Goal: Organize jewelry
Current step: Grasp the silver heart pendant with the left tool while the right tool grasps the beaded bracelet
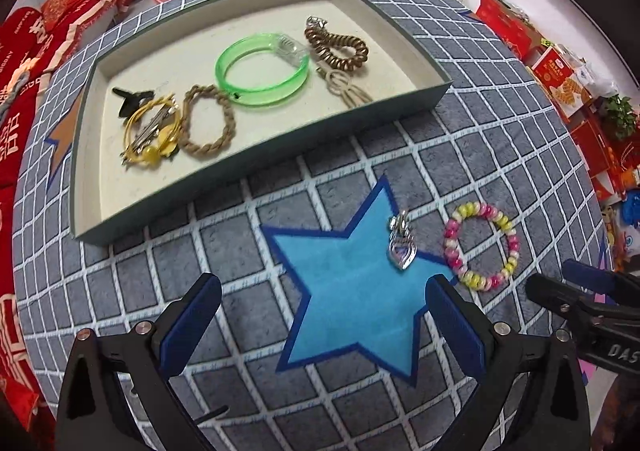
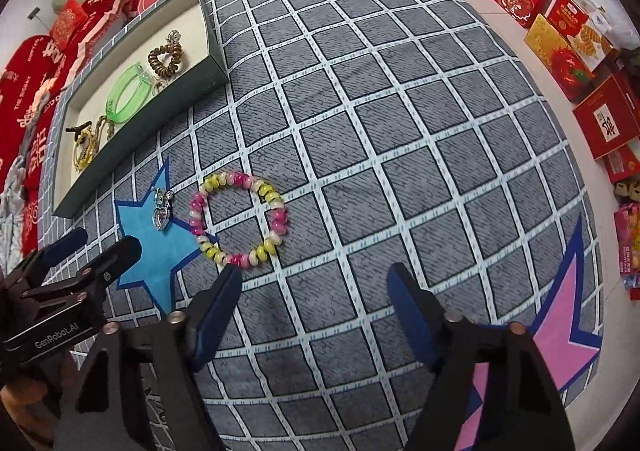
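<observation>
Black left gripper (image 1: pixel 322 305) agape above rug (image 1: pixel 240 311)

Tray (image 2: pixel 140 123) wall over part of the yellow bracelet (image 2: pixel 82 155) (right wrist view); black clip (image 1: pixel 132 101) half under it.

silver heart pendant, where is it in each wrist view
Left wrist: silver heart pendant right of centre, on the blue star's right arm.
Right wrist: pendant at left, on the same star.
Shared landmark: the pink and yellow bead bracelet just to its right.
</observation>
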`<state>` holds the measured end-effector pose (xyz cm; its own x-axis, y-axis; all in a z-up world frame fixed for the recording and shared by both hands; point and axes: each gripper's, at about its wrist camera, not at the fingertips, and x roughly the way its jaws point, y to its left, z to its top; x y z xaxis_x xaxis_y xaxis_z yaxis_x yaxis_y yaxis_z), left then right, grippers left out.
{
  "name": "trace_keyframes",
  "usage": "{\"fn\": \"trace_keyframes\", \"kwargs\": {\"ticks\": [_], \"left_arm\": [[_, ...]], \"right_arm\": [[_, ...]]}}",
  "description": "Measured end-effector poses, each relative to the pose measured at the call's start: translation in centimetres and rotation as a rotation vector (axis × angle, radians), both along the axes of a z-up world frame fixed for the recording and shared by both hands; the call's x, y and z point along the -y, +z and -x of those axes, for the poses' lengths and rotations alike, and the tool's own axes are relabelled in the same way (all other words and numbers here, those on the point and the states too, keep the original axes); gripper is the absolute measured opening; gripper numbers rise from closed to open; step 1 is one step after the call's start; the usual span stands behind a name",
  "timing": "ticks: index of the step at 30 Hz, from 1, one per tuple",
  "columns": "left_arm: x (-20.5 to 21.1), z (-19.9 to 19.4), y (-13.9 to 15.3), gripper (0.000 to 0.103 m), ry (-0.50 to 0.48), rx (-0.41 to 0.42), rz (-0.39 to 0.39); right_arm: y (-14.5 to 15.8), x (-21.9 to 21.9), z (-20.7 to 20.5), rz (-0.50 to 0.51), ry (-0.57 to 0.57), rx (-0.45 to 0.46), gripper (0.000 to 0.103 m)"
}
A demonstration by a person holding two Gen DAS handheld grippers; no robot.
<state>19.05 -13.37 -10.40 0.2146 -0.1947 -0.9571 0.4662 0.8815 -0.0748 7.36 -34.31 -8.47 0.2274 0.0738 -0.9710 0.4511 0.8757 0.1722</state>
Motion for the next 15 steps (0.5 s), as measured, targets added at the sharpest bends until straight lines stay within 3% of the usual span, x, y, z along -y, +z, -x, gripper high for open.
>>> {"fn": "trace_keyframes", "kwargs": {"ticks": [8, 15], "left_arm": [[1.3, -0.8, -1.2, 0.103, -0.010, -0.002, -0.009], [1.8, -1.1, -2.5, 0.103, -0.012, 0.000, -0.045]], "right_arm": [[-1.0, -0.8, -1.9, 0.045, 0.053, 0.005, 0.064], [-1.0, -1.6, -2.7, 0.099, 0.090, 0.012, 0.060]]}}
